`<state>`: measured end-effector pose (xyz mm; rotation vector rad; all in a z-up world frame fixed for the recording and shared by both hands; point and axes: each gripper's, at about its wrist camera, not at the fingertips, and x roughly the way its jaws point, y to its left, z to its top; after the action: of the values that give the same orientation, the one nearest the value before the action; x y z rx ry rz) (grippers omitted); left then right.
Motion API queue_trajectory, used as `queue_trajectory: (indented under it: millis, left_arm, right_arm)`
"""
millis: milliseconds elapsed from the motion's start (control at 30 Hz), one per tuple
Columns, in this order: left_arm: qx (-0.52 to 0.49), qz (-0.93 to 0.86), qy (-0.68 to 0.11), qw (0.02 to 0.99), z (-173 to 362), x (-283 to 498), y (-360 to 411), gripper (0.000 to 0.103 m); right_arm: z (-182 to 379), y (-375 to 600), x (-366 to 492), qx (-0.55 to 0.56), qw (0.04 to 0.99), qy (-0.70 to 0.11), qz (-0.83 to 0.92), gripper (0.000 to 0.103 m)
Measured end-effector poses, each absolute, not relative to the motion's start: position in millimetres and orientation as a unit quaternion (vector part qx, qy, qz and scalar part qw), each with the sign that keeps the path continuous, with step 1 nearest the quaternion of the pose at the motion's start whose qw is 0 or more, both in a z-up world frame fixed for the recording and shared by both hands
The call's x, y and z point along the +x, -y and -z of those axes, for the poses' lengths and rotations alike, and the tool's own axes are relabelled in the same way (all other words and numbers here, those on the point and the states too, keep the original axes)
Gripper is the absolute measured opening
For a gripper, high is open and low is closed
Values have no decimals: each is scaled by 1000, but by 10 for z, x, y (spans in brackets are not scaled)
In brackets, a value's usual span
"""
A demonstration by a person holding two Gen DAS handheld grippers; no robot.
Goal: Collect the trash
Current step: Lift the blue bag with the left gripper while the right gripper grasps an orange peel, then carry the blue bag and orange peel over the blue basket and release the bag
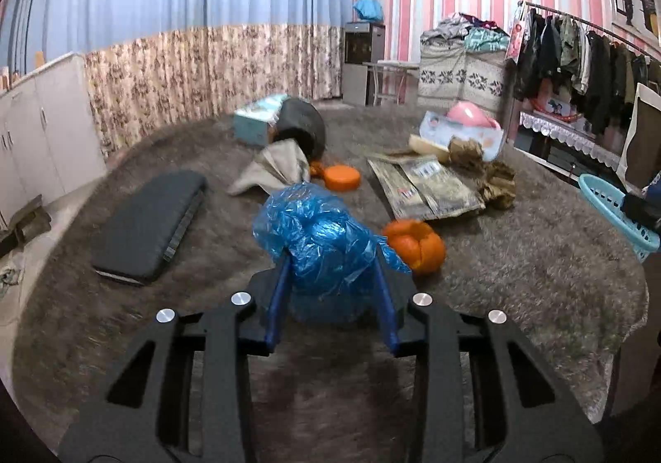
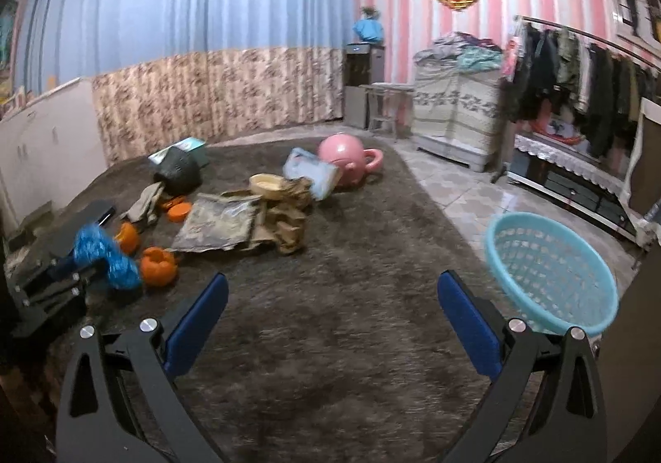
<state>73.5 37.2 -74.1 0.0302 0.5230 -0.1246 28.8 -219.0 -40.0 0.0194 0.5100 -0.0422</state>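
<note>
Left gripper (image 1: 332,289) clamped on blue plastic bag (image 1: 326,239), right gripper (image 2: 332,322) apart.
We pinched the bag low off the carpet (image 2: 330,256), likely for the teal basket (image 2: 549,273); right held nothing.

Left tongs (image 1: 332,277) clamped; right tongs (image 2: 332,301) spread.

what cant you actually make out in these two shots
- Underside of the blue plastic bag: left wrist view, hidden between the left gripper jaws.
- Contents of the overturned black bin: mouth blocked by cloth.
- Print on the flattened packaging: right wrist view, blurred.
- Blue basket: left wrist view, cut by the edge.
</note>
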Motion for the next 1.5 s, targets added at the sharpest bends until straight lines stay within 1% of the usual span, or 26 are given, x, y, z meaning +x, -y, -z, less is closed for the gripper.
queue_trajectory:
  millis: [200,333,433,533,600,733,833,867,900,967,1033,1067,1267,1500]
  left_arm:
    - [25,30,-233,972,494,692,-845,35]
    - [32,2,-228,973,441,707,-1179,35]
    - [32,-17,-226,973,410,709,-1410,35]
    - [11,-41,-226,973,414,713,-1699,35]
    - [-5,-52,-226,973,419,720,-1832,35]
    - [-23,-67,-226,972,446,726,-2006,35]
    - [-27,-71,-225,971,475,729,-2046,35]
    - [-28,-71,-226,971,483,739,-2036,35]
    - [-27,-72,-227,971,491,750,-2014,35]
    - [-25,-72,-228,971,502,763,-1965,35]
    - [-24,-72,-227,971,505,768,-1958,35]
    - [-22,-72,-227,971,506,786,-1929,35]
    - [-12,-63,-224,973,417,787,-1713,35]
    - [0,-23,-211,977,214,794,-1221,35]
  right_arm:
    - [452,1748,514,-14,962,-270,-22,99]
    - [535,1390,698,-31,954,-291,-59,99]
    - [626,1116,786,-66,949,-301,-71,98]
    - [678,931,874,-90,944,-306,-82,97]
    - [711,850,950,-94,940,-316,-92,87]
    - [788,791,1106,-86,927,-347,-111,83]
    - [853,739,1178,-89,919,-362,-125,73]
    - [883,715,1203,-93,916,-369,-129,66]
    - [918,689,1230,-96,911,-377,-134,55]
    - [976,668,1262,-97,906,-386,-143,43]
    - [988,669,1262,-95,906,-384,-148,39]
    - [967,683,1245,-90,908,-381,-152,36]
    - [743,950,1134,-52,925,-343,-152,33]
    - [349,1643,884,-26,948,-301,-104,33]
